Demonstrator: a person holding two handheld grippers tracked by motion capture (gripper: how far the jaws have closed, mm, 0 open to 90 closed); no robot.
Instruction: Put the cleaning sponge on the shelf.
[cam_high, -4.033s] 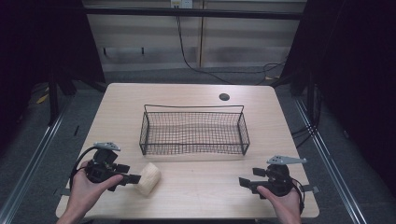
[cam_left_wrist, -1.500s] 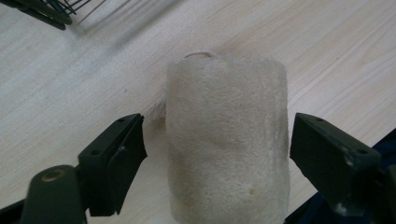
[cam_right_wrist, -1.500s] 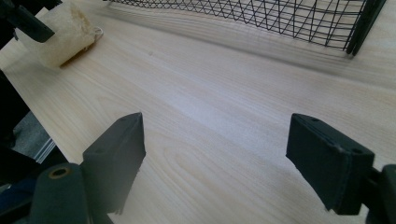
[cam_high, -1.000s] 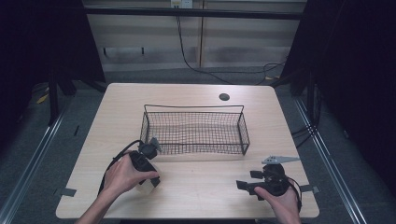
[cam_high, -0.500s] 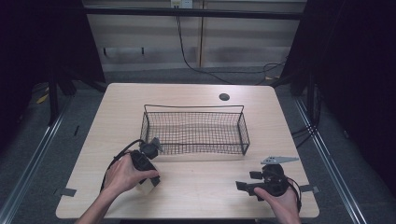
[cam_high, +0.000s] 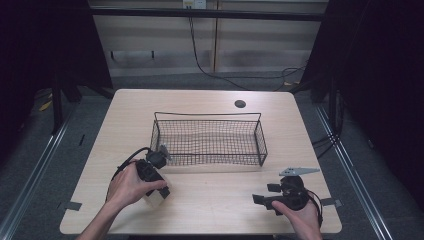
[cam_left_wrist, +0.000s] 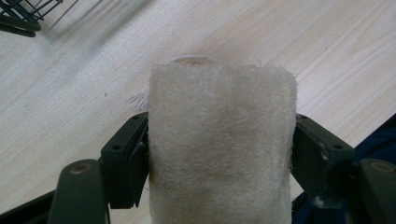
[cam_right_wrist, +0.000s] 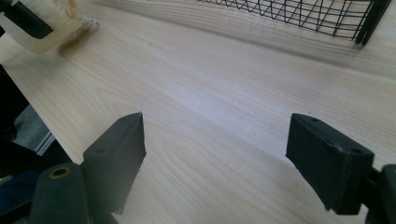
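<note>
Pinching the fuzzy cream roll (cam_left_wrist: 222, 144), the left gripper (cam_left_wrist: 219, 154) has just closed; the right gripper (cam_right_wrist: 229, 163) gapes empty.

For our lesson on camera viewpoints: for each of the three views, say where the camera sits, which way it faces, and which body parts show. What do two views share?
High view: above the table, looking down; both forearms, left gripper, right gripper.
Left gripper view: rides that gripper, jaws clamping the fuzzy cream roll.
Right gripper view: looks along open jaws across the table.
Shared: the wire basket.
</note>
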